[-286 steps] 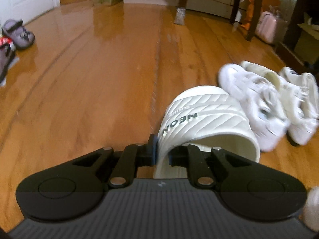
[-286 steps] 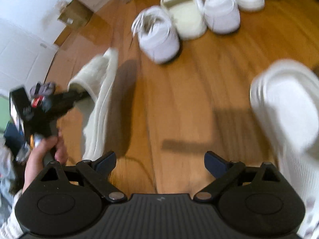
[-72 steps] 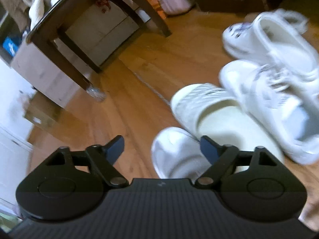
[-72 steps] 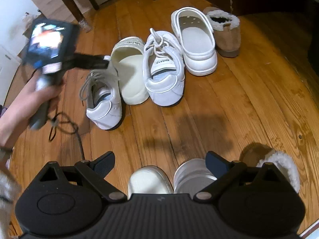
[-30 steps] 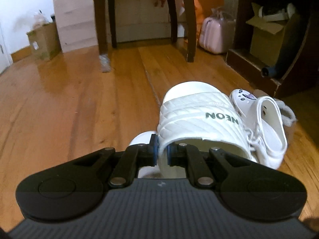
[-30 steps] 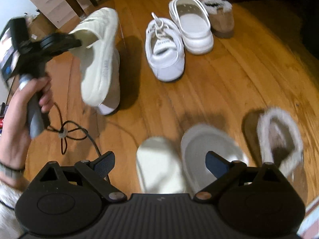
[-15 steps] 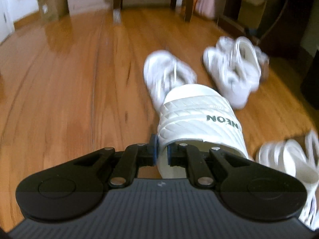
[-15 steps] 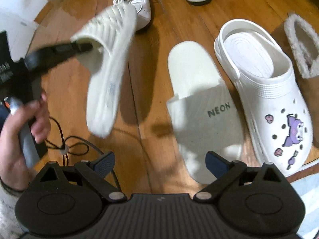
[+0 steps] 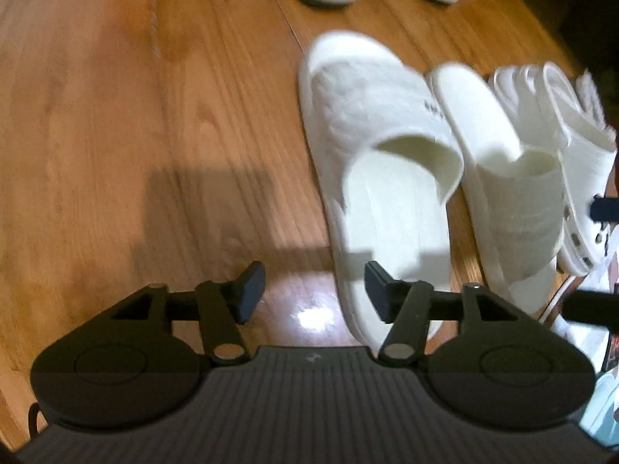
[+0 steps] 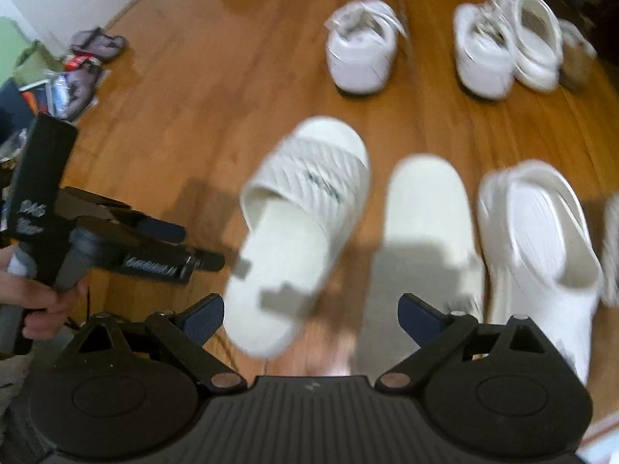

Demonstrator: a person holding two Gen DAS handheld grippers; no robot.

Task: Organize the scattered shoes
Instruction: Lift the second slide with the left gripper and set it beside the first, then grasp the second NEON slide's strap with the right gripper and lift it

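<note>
A white ribbed slide [image 9: 379, 193] lies on the wooden floor beside its matching slide [image 9: 510, 193]; both are blurred. My left gripper [image 9: 314, 290] hovers over the first slide's heel. Its jaws are opening, with only floor and the heel's edge between them and no pad touching. In the right wrist view the same slide [image 10: 305, 212] sits left of its mate [image 10: 421, 239], and the left gripper [image 10: 189, 243] is just left of it in a hand [image 10: 38, 301]. My right gripper [image 10: 311, 321] hangs above both heels. Its jaws are closing slightly and grip nothing.
A white clog [image 10: 541, 239] lies right of the slides, with a fuzzy slipper [image 10: 613, 247] at the frame edge. Farther off stand two white sneakers [image 10: 359, 50] [image 10: 483, 50], another clog [image 10: 537, 38] and a brown slipper [image 10: 576, 62]. Purple sandals [image 10: 96, 42] and clutter sit far left.
The left gripper carried the slide down beside its mate, tipped downward and let go, its jaws now apart. The right gripper shifted over the pair.
</note>
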